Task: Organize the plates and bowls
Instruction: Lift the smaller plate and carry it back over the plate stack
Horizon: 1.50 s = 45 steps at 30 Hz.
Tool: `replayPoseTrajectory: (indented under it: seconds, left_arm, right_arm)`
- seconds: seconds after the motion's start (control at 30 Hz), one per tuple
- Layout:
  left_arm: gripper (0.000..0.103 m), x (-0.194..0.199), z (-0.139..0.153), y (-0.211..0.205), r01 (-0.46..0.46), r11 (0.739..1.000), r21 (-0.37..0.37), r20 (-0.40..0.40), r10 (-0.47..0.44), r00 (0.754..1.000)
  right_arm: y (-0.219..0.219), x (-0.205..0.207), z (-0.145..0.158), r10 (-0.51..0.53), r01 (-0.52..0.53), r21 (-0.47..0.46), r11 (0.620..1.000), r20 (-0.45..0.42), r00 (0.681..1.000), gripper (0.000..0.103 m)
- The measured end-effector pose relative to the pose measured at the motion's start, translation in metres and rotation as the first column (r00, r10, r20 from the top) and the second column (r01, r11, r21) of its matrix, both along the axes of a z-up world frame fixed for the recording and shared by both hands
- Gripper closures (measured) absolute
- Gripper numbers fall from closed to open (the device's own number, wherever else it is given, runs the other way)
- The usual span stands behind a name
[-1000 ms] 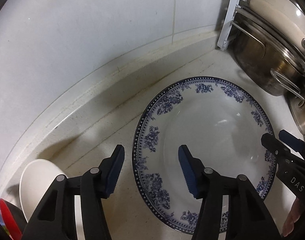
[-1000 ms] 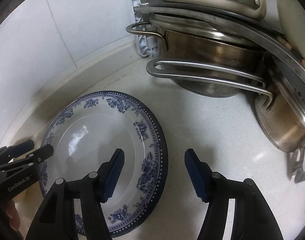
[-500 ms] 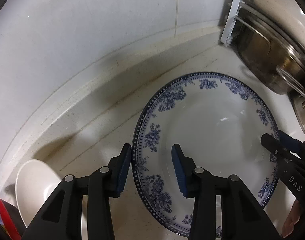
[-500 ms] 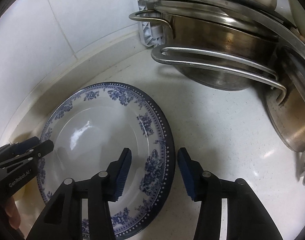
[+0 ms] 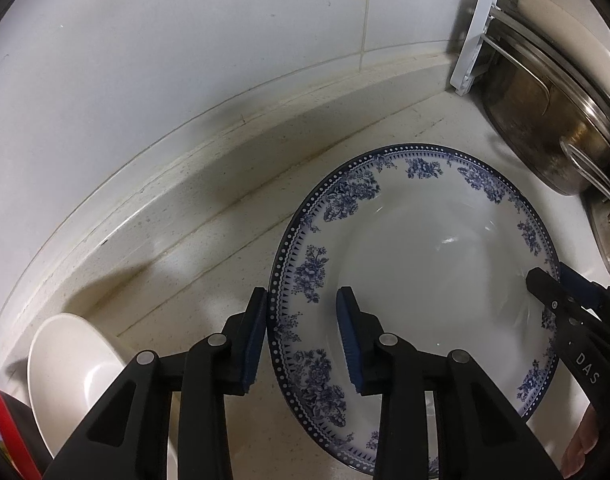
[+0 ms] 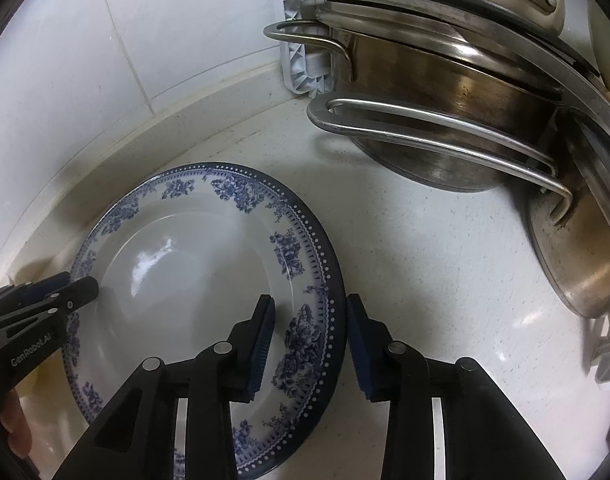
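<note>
A white plate with a blue floral rim lies flat on the pale counter; it also shows in the right wrist view. My left gripper straddles the plate's left rim, one pad outside the rim and one over the plate, with a gap still between them. My right gripper straddles the plate's right rim the same way. Each gripper shows in the other's view, the right one and the left one. A plain white bowl sits to the left of the plate.
Stacked steel pots and lids on a white rack stand close to the right of the plate. A tiled wall with a raised ledge runs behind. A red object lies at the far left edge.
Both grippers have closed in from wide open to a narrow gap around opposite rims of the plate and moved slightly forward. The plate has stayed in place.
</note>
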<state>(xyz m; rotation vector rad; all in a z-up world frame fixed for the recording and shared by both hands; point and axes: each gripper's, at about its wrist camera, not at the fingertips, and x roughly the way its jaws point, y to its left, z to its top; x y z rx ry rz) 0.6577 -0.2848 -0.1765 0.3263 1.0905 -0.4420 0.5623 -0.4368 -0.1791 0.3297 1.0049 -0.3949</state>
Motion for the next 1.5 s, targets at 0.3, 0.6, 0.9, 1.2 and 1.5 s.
replayPoseTrajectory:
  seconds: [0.3,0.6,0.9,1.2,1.5]
  left_arm:
    - [0.069,-0.001,0.002,0.001,-0.008,1.0,-0.006,0.003,0.008,1.0]
    - [0.07,-0.011,0.014,0.01,-0.019,0.999,-0.029,0.021,0.02,1.0]
    - [0.07,-0.033,0.042,0.032,-0.032,0.997,-0.074,0.045,0.035,0.998]
    - [0.07,-0.059,0.071,0.057,-0.062,0.993,-0.099,0.081,0.07,0.994]
    - [0.07,-0.089,0.097,0.091,-0.113,0.986,-0.123,0.106,0.126,0.986]
  right_arm:
    - [0.0,-0.001,-0.001,-0.007,0.007,0.004,1.0,0.009,1.0,0.066]
    - [-0.001,-0.011,0.004,-0.014,0.014,0.005,1.0,0.025,1.0,0.066]
    - [0.006,-0.03,0.029,-0.007,0.008,-0.02,1.0,0.065,0.998,0.066]
    - [0.025,-0.054,0.061,0.023,-0.018,-0.049,0.999,0.097,0.995,0.066]
    - [0.049,-0.073,0.09,0.062,-0.053,-0.07,0.996,0.126,0.99,0.066]
